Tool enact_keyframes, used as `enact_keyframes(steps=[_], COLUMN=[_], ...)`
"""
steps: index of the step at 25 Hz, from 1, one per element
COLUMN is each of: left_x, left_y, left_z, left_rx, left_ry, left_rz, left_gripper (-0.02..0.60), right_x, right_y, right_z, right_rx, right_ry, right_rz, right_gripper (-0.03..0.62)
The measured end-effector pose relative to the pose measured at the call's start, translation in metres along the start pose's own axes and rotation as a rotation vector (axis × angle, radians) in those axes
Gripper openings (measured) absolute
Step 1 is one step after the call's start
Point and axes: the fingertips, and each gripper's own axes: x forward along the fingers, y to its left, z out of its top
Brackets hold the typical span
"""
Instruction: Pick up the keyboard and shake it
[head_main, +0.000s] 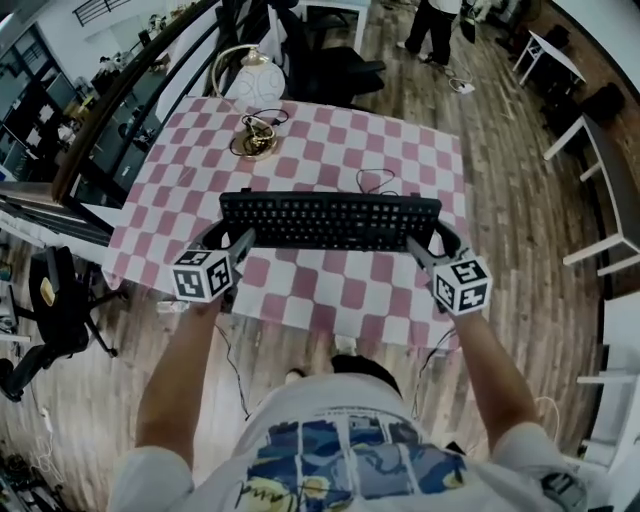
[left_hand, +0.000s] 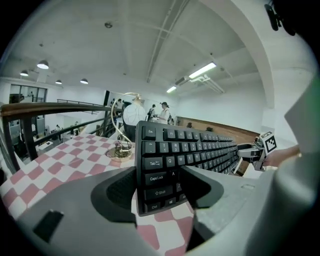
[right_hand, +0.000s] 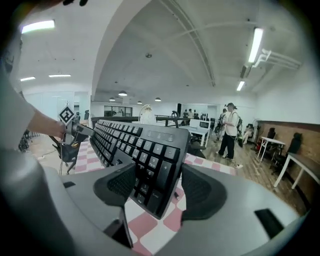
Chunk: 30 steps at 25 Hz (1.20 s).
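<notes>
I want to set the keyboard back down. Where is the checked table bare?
Bare: the near strip of tablecloth, and the far right beyond the cable of the keyboard. Crowded: far left, around the white lamp and its gold base.

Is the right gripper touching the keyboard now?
Touching. The right gripper view shows both pads of the right gripper pressed against the end of the keyboard, with no gap on either side.

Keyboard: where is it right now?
Head view, centre: the keyboard is held over the checked table, with the left gripper clamped on its left end and the right gripper on its right end.
</notes>
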Motion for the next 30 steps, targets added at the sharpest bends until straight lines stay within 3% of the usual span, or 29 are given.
enact_keyframes(steps=[9, 17, 30], left_x=[-0.04, -0.076, -0.12], left_y=[-0.007, -0.014, -0.011], left_z=[0.055, 0.089, 0.119], left_rx=[0.071, 0.126, 0.178], left_ry=[-0.13, -0.221, -0.321], left_rz=[-0.036, -0.054, -0.043], left_gripper=[0.272, 0.27, 0.268], right_x=[-0.043, -0.082, -0.115], right_y=[0.018, 0.04, 0.072], right_z=[0.06, 0.114, 0.148], right_rx=[-0.083, -0.23, -0.337], right_ry=[-0.12, -0.213, -0.268], right_rz=[-0.074, -0.157, -0.248], right_gripper=[0.281, 0.28, 0.25])
